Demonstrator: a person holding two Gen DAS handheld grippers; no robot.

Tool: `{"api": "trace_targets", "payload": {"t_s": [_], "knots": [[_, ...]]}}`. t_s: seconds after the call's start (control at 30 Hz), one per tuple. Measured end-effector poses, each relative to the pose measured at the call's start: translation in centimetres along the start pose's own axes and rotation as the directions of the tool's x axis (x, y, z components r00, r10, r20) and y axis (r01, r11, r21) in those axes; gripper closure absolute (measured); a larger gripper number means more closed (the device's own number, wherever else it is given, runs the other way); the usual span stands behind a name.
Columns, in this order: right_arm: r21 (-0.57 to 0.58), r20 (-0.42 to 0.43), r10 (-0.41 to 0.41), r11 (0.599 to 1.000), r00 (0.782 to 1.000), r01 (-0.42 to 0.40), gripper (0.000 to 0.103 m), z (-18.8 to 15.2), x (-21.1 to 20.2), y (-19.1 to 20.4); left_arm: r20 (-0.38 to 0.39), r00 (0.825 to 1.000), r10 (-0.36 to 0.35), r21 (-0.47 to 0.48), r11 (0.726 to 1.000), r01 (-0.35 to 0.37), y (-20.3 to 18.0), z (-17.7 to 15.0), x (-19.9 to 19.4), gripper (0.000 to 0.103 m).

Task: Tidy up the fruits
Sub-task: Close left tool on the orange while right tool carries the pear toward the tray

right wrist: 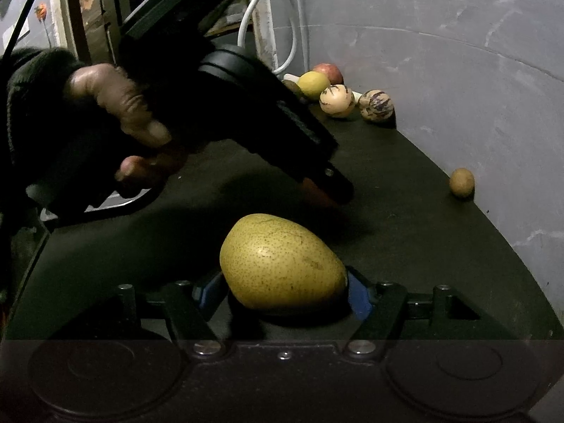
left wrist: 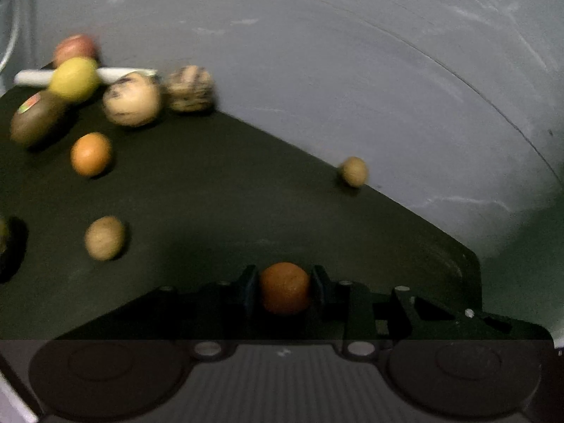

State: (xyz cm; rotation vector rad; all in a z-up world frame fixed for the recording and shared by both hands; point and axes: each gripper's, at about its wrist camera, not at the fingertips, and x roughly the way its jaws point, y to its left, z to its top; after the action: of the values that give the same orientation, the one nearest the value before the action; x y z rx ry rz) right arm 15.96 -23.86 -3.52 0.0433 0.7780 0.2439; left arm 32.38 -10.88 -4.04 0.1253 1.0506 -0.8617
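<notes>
Grasp step, both sides. Left gripper (left wrist: 284, 287) is pinching a small orange (left wrist: 284, 287) just off the near table (left wrist: 218, 194). Right gripper (right wrist: 287, 290) has its jaws against the pear (right wrist: 282, 261), which sits on the near table. Fruit pile (right wrist: 338, 93) sits far left by the wall. Next, I'd judge: lift the orange clear, carry it to its group, and keep the grip light.

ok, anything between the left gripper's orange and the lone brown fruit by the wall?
Nothing: bare dark tabletop between the small orange and the brown fruit, per the left wrist view.
</notes>
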Motion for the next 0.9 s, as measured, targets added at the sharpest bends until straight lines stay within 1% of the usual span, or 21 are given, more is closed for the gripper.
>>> {"api": "trace_targets", "payload": {"t_s": [0.17,0.37,0.47,0.6,0.67,0.77,0.83,0.9], "knots": [[0.034,0.009,-0.003,0.999,1.000,0.002,0.032,0.2,0.2,0.3,0.019,0.999,0.032,-0.074,0.997,-0.030,2.3,-0.7,-1.4,0.069],[0.056,0.022,0.005,0.998,1.000,-0.006,0.032,0.7,0.5,1.5,0.051,0.996,0.070,-0.118,0.991,-0.064,4.6,-2.0,-3.9,0.069],[0.057,0.032,0.018,0.998,0.999,-0.020,0.032,1.3,0.9,2.5,0.075,0.993,0.093,-0.148,0.986,-0.081,5.7,-2.7,-5.4,0.069],[0.042,0.048,0.046,0.998,0.998,-0.048,0.032,2.7,1.7,4.1,0.116,0.983,0.141,-0.202,0.973,-0.116,7.5,-4.2,-8.2,0.069],[0.027,0.052,0.066,0.997,0.996,-0.067,0.032,3.6,2.3,5.1,0.136,0.975,0.177,-0.239,0.961,-0.141,8.8,-4.8,-9.7,0.069],[-0.009,0.063,0.098,0.995,0.993,-0.097,0.032,5.1,3.4,7.1,0.166,0.959,0.231,-0.311,0.935,-0.171,11.5,-6.1,-12.3,0.069],[-0.021,0.066,0.122,0.993,0.990,-0.120,0.032,6.2,4.3,8.4,0.177,0.945,0.273,-0.366,0.910,-0.194,13.6,-7.1,-14.0,0.069],[-0.024,0.068,0.144,0.990,0.987,-0.142,0.032,7.5,5.4,9.7,0.176,0.928,0.328,-0.427,0.875,-0.229,16.0,-8.1,-15.4,0.069]]}}
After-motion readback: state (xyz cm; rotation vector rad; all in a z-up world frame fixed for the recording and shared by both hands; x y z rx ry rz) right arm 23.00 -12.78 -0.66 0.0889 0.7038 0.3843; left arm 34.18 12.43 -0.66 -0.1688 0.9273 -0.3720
